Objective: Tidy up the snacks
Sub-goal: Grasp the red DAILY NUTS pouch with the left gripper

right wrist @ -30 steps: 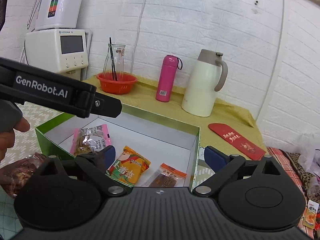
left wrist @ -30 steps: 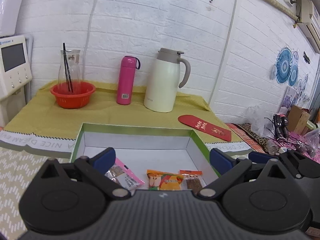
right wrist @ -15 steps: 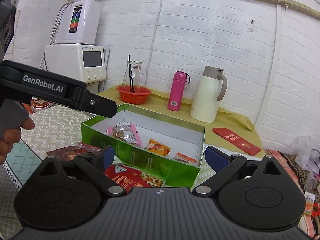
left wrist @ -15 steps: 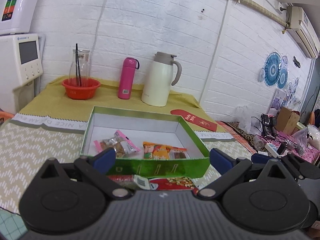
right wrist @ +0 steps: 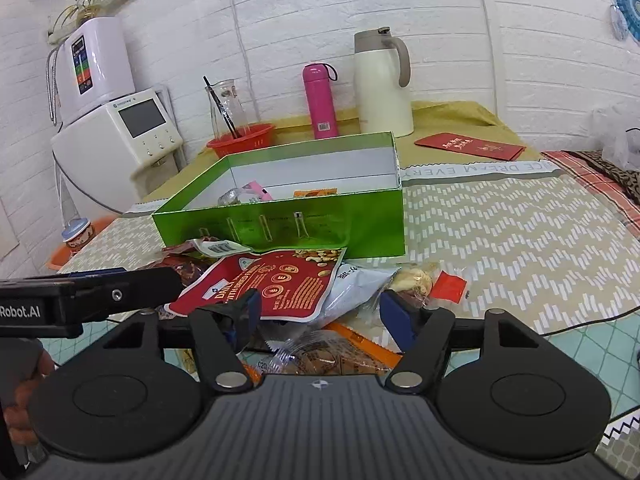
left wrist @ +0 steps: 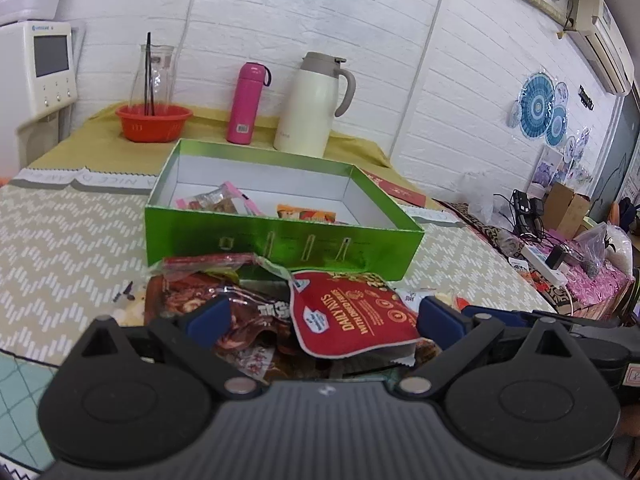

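While both grippers hang spread, your snack pile (left wrist: 280, 320) lies near the box (left wrist: 280, 236).
Left gripper (left wrist: 324, 316) and right gripper (right wrist: 320, 312) pinch nothing.

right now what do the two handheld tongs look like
Both are matte black plastic with a ribbed grey-black body, two round hubs, silver pivot screws and blue pads on the fingers. The left tongs show a small white mark on the body. In the right wrist view the right tongs look the same, and the left unit's side bar carries white "Robot.AI" lettering. No cables or sleeves are visible.
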`<state>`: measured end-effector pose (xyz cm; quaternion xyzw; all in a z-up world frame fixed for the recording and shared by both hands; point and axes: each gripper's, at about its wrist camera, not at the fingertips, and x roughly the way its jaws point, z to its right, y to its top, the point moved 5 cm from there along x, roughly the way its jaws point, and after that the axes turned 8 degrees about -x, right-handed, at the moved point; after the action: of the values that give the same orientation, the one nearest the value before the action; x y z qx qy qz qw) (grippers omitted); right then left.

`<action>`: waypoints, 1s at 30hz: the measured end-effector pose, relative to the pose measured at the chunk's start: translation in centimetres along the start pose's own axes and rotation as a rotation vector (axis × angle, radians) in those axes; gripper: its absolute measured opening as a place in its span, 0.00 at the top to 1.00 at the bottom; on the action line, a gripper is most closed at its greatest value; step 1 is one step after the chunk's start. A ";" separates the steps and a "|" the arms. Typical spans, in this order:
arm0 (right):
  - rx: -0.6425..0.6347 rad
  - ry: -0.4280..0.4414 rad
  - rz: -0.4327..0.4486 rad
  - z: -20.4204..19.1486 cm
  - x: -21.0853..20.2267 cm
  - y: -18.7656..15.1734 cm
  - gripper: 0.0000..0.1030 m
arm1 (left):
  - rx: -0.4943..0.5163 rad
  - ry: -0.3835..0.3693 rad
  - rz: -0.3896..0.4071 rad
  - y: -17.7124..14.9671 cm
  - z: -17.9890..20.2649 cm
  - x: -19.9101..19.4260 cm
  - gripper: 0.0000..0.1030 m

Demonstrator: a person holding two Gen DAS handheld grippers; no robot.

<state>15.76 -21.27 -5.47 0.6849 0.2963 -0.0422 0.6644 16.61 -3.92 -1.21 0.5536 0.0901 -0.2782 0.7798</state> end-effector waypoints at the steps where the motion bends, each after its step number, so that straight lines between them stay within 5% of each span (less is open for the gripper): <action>1: 0.007 0.003 -0.007 0.0 0.4 0.0 0.05 | 0.005 -0.011 -0.005 0.3 0.1 0.4 0.10; 3: 0.023 0.016 -0.020 0.0 1.1 -0.1 0.07 | 0.026 -0.040 -0.035 0.7 0.4 1.5 0.25; 4: 0.029 0.025 -0.029 0.0 1.3 -0.2 0.17 | 0.032 -0.044 -0.058 0.8 0.4 2.3 0.34; 6: 0.031 0.059 -0.039 -0.3 1.2 -0.6 0.39 | 0.032 -0.026 -0.101 0.7 0.0 4.0 0.36; 12: 0.007 0.049 -0.011 -0.3 -0.5 -0.9 0.69 | 0.038 -0.003 -0.153 0.2 -0.8 6.1 0.51; 14: 0.001 0.046 -0.018 -0.2 -0.3 -1.0 0.69 | 0.064 -0.002 -0.148 0.3 -0.5 6.0 0.70; 15: 0.004 0.044 -0.022 -0.2 -0.2 -1.0 0.69 | 0.061 -0.031 -0.159 0.3 -0.4 5.8 0.91; 16: 0.002 0.041 -0.027 -0.3 -0.1 -0.9 0.69 | 0.043 -0.050 -0.165 0.3 -0.3 5.7 0.94; 24: -0.091 0.022 -0.019 -1.9 -2.5 -1.2 0.69 | -0.009 -0.093 -0.146 -0.9 -0.1 2.0 0.98; 30: -0.127 0.124 -0.067 -3.8 -4.8 -3.9 0.68 | -0.043 -0.104 -0.119 -3.7 -1.2 -3.7 0.98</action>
<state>8.75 -19.66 -6.35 0.6324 0.3616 -0.0033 0.6851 11.75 -2.45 -3.01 0.5152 0.0883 -0.3506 0.7771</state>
